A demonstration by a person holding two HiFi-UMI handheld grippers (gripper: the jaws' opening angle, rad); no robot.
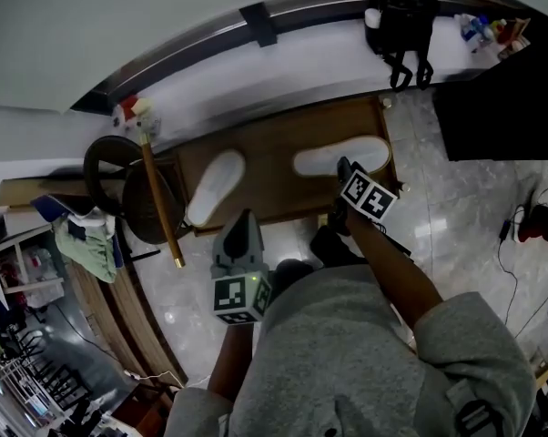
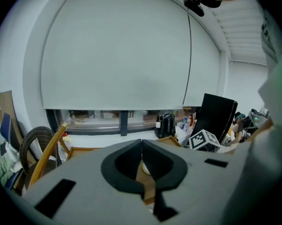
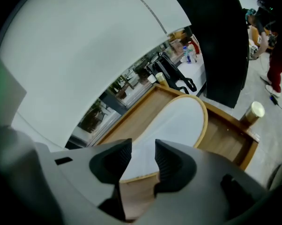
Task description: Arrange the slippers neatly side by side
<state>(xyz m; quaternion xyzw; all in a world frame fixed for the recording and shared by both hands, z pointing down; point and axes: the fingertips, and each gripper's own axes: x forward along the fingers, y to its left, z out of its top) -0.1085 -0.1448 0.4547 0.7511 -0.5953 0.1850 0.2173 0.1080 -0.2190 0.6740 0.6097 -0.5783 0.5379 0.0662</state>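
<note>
Two white slippers lie on a low wooden platform [image 1: 274,167]. The left slipper [image 1: 215,187] is angled, and the right slipper [image 1: 340,156] lies crosswise, well apart from it. My right gripper [image 1: 344,165] hangs at the right slipper's near edge with its jaws open. In the right gripper view the white slipper [image 3: 174,125] with its tan rim stretches away just beyond the right gripper [image 3: 143,156], and the pads are not touching it. My left gripper [image 1: 243,218] is shut and empty in front of the platform, short of the left slipper. In its own view the left gripper [image 2: 142,149] shows its jaws closed together.
A round wicker chair [image 1: 119,185] and a slanting wooden stick [image 1: 160,203] stand left of the platform. A black bag [image 1: 403,21] and bottles [image 1: 488,30] sit on the window ledge behind. A black panel [image 1: 502,107] stands at the right, over shiny tiled floor.
</note>
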